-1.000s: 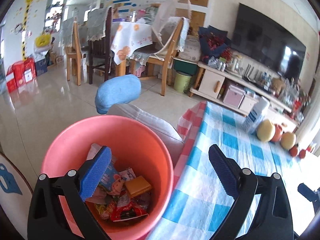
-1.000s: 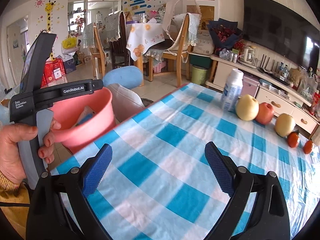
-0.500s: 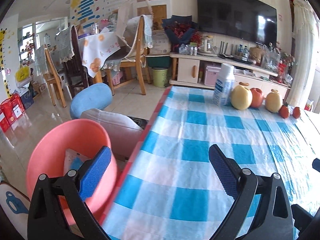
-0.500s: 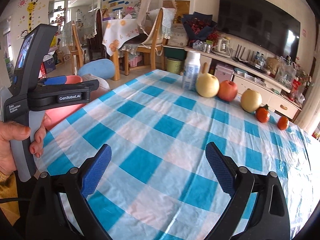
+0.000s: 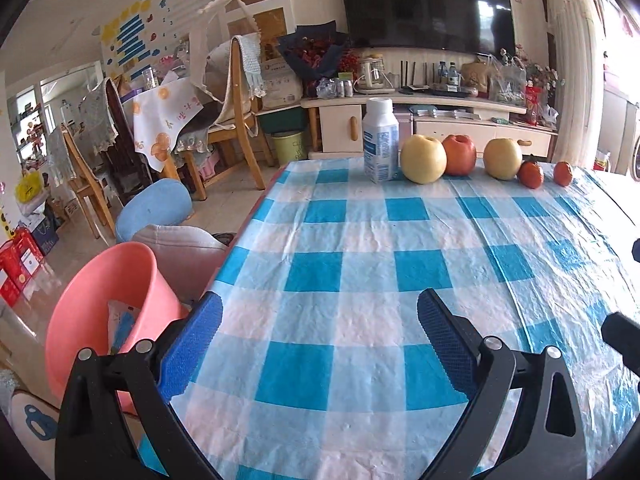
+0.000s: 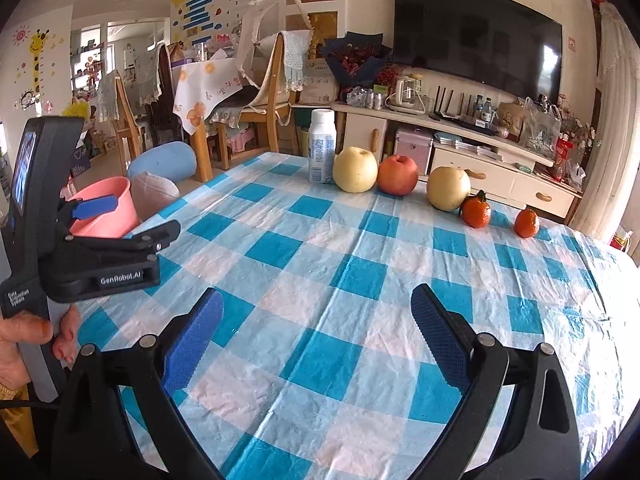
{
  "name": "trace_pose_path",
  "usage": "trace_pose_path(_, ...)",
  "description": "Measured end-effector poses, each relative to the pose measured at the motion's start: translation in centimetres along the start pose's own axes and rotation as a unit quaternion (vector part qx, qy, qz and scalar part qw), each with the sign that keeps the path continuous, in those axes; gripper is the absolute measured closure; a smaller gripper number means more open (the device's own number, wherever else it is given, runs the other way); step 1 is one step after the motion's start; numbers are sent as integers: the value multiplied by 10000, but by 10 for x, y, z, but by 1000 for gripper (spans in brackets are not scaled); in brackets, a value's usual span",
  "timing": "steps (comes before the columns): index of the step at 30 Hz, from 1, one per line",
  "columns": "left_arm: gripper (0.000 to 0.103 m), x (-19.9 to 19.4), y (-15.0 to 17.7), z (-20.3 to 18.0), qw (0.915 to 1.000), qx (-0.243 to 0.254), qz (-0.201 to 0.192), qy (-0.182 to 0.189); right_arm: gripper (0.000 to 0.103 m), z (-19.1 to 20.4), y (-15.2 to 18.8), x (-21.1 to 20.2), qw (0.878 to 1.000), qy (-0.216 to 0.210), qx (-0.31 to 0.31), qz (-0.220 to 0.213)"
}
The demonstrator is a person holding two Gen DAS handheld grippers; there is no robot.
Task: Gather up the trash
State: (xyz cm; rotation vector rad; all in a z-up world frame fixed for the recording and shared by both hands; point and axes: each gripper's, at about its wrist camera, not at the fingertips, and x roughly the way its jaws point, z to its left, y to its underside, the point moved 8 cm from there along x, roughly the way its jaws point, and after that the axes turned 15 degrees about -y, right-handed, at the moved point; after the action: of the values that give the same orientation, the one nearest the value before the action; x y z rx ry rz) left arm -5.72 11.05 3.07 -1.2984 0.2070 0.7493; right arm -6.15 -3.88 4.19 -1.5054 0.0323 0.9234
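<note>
Two grippers, left (image 5: 318, 344) and right (image 6: 316, 342), both spread wide, empty. Left has swung from over the pink bin (image 5: 100, 312) back above the table (image 5: 360, 240); bin at 9 o'clock holds wrappers. No trash visible on the cloth: collection likely complete.

**Blue checks, pink bin, warm fruit**

The counter (image 5: 340, 272) wears blue-and-white checked cloth. At left stands a salmon-pink bucket (image 5: 100, 292). Far off: a white, blue-labelled bottle (image 5: 381, 146), two yellow pears (image 5: 423, 159), a red apple (image 5: 460, 155), two orange tangerines (image 5: 530, 175). Tool pads (image 5: 192, 350) are blue.
</note>
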Motion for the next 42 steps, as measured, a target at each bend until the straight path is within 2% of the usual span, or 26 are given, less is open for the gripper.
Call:
trace_pose_path(11, 6, -49, 6, -33, 9996, 203, -200, 37, 7, -28, -9, -53, 9981, 240, 40, -558)
trace_pose_path(15, 6, -73, 2, -40, 9982, 283, -510, -145, 7, -38, -15, -77, 9958, 335, 96, -845)
trace_pose_path(30, 5, -138, -15, -65, 9954, 288, -910, 123, 7, -56, -24, -145, 9833, 640, 37, -1704)
trace_pose_path(42, 5, -152, -29, -67, 9953, 134, -957, 17, 4, -62, -21, -156, 9812, 638, 124, -1817)
